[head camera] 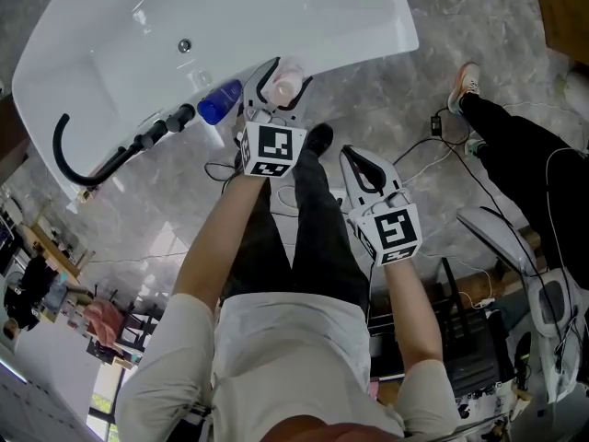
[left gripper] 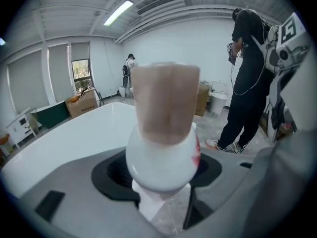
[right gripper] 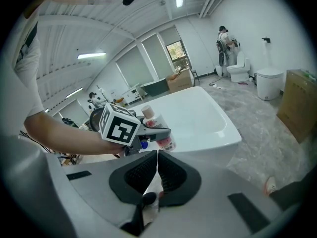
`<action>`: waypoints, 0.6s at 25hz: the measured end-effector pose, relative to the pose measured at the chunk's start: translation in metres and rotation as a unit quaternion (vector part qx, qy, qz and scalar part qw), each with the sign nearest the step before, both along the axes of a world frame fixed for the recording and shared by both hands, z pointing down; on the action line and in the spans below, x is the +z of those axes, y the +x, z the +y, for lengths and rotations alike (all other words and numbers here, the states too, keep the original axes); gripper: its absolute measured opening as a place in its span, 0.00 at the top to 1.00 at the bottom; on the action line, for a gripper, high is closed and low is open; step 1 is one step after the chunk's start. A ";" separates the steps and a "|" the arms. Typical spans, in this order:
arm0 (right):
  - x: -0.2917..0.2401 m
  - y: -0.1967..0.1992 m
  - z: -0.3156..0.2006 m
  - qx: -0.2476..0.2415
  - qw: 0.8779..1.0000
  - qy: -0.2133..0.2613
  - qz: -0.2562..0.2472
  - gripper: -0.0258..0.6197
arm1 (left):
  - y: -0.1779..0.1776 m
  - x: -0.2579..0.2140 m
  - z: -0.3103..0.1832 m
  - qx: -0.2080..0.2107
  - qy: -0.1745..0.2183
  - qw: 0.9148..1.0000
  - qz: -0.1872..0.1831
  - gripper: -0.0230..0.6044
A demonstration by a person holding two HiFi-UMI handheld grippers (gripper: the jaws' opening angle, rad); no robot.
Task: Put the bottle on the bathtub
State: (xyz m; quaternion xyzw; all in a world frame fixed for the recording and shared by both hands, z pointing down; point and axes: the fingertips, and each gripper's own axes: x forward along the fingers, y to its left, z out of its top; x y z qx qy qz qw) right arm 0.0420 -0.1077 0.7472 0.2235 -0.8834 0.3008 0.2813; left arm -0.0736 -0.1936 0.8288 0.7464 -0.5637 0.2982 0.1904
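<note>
A white bottle (head camera: 282, 85) with a pale pink cap is held by my left gripper (head camera: 276, 74), which is shut on its body just over the near rim of the white bathtub (head camera: 304, 17). In the left gripper view the bottle (left gripper: 163, 133) stands upright between the jaws, with the bathtub (left gripper: 74, 133) beyond it. My right gripper (head camera: 361, 159) hangs lower right, over the floor, shut and empty. From the right gripper (right gripper: 157, 155) view I see the bottle (right gripper: 159, 128) and the bathtub (right gripper: 203, 115).
A blue bottle (head camera: 219, 101) and a black hand shower with hose (head camera: 92, 164) lie on the tub's rim to the left. A person in black trousers (head camera: 515, 145) stands at right among cables. A toilet (right gripper: 270, 81) and a cardboard box (right gripper: 297, 103) are farther off.
</note>
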 end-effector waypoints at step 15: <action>-0.014 -0.001 -0.002 0.007 1.000 0.017 -0.007 0.91 | -0.004 -0.008 0.007 0.004 -0.001 1.000 -0.017 0.44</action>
